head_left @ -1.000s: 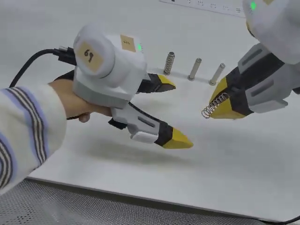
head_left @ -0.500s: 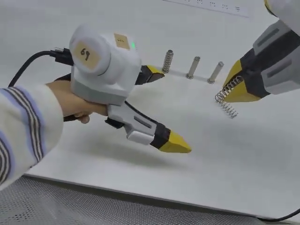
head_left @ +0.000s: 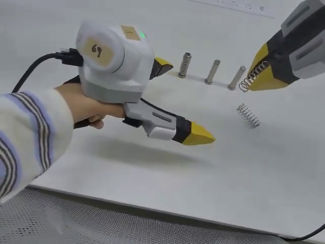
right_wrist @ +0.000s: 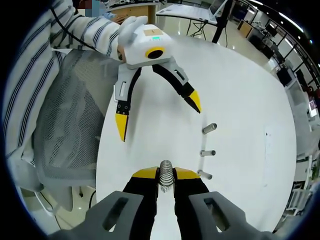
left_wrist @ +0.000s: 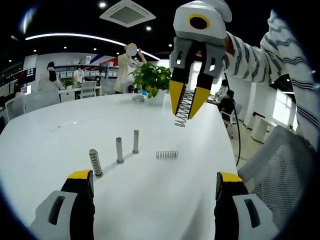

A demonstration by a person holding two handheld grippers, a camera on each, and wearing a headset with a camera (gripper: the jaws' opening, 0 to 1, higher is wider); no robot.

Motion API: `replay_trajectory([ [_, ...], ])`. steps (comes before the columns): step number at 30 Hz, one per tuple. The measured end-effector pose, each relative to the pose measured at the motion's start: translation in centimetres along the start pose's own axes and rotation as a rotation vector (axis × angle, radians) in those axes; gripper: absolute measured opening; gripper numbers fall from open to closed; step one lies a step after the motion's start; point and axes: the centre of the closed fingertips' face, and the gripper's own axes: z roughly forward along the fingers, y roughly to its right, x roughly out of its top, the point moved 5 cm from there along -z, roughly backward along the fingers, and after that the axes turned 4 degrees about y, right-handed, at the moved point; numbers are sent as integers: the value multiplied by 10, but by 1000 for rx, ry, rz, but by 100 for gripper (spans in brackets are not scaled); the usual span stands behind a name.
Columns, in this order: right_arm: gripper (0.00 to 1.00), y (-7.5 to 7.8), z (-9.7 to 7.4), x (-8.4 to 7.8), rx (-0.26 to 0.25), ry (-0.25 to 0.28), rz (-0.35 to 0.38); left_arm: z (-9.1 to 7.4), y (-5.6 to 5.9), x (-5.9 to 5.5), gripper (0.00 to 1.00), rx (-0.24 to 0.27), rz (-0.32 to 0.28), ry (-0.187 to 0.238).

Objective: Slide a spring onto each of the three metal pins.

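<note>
- Bright, even light; ceiling lamps point(left_wrist: 102, 5) glow above the right gripper point(left_wrist: 184, 107) in the left gripper view.
- Soft, faint shadow on the table point(head_left: 228, 178) just under the left gripper point(head_left: 189, 100).
- Fisheye bending toward the edges of both gripper views; head view sharp.

The head view looks down from above at the table point(head_left: 244, 168). It is very close to the left gripper point(head_left: 186, 100) and sees the right gripper point(head_left: 252, 80) at the far right edge. The left gripper view sits low, near the table top, and looks across it and up at the right gripper. The right gripper view is high up and looks down at the left gripper, so the two face each other. All three views share the pins point(head_left: 212, 71).
</note>
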Motion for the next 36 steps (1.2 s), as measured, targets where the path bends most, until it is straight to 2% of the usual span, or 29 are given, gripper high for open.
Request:
replay_trajectory([
  [5,8,11,-4,1,-3,-1,-5,0,-2,-1,98,7,5,-10],
  [9,8,19,-5,3,0,0,-9,-2,-4,2,98,15,-23,6],
  [14,8,31,-2,4,16,-13,-25,-4,-7,4,98,27,-25,11],
  [22,8,56,9,3,-4,-27,-47,-5,-8,3,98,26,-11,9],
  [29,8,68,17,6,2,-20,-45,-5,-9,-1,98,35,-16,-5],
  [36,8,81,29,3,10,-37,-44,-5,-10,-5,98,37,-37,-28],
])
